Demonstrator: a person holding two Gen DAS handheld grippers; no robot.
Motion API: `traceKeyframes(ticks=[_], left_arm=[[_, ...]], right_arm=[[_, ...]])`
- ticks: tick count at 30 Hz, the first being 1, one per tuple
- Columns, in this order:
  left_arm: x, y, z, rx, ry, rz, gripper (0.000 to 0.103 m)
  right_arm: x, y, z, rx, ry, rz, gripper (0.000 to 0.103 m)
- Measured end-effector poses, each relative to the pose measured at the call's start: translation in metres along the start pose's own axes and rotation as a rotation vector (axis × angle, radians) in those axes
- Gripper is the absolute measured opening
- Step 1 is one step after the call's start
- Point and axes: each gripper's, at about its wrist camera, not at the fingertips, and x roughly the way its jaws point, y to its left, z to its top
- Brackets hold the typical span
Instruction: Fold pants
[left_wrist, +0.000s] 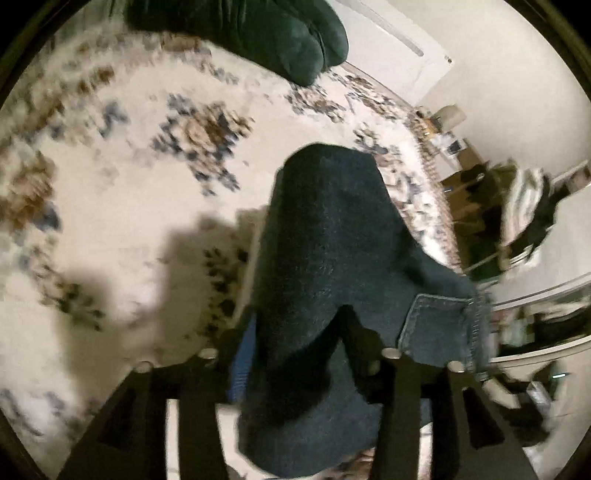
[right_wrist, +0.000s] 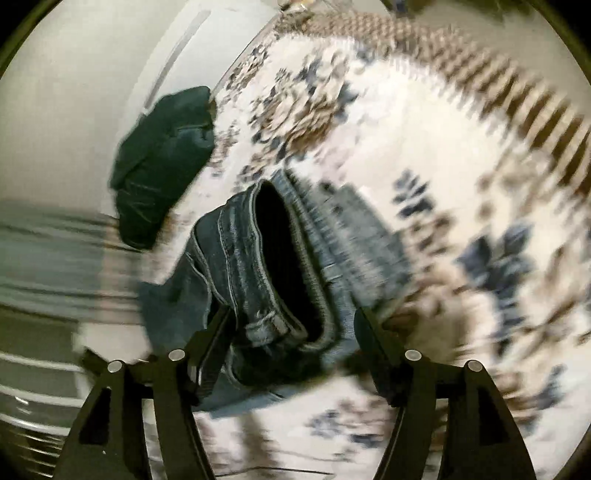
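The blue jeans (left_wrist: 332, 236) hang in a bunch in front of my left gripper (left_wrist: 295, 332), above a patterned rug. The denim fills the gap between its black fingers (left_wrist: 354, 332), with a back pocket (left_wrist: 436, 325) at the right; the gripper looks shut on the fabric. In the right wrist view the jeans' waistband (right_wrist: 266, 266) gapes open with a dark inside. My right gripper (right_wrist: 291, 325) has its jaws spread wide around the waistband, with the left finger (right_wrist: 218, 332) against the denim. This view is motion-blurred.
A cream rug (left_wrist: 110, 177) with blue and brown flowers covers the floor. A dark green folded garment (left_wrist: 280, 33) lies at its far edge, also in the right wrist view (right_wrist: 166, 158). White wall (left_wrist: 498, 55) and cluttered furniture (left_wrist: 517, 206) stand at the right.
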Motion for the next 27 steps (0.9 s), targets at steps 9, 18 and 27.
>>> traceKeyframes(ticks=[9,18,27], left_arm=[[-0.062,-0.065,-0.062,0.186,-0.106,0.237,0.099],[-0.164,-0.117,-0.143,0.250,-0.222,0.283,0.099],[-0.281,-0.155,-0.231,0.264,-0.332,0.280,0.099]], right_arm=[[-0.080,0.075,-0.064,-0.379,-0.134,-0.411,0.103],[-0.190,0.117,-0.150,-0.530,-0.257,-0.443,0.103],[-0.337,0.133,-0.240,-0.621,-0.367,-0.391,0.103]])
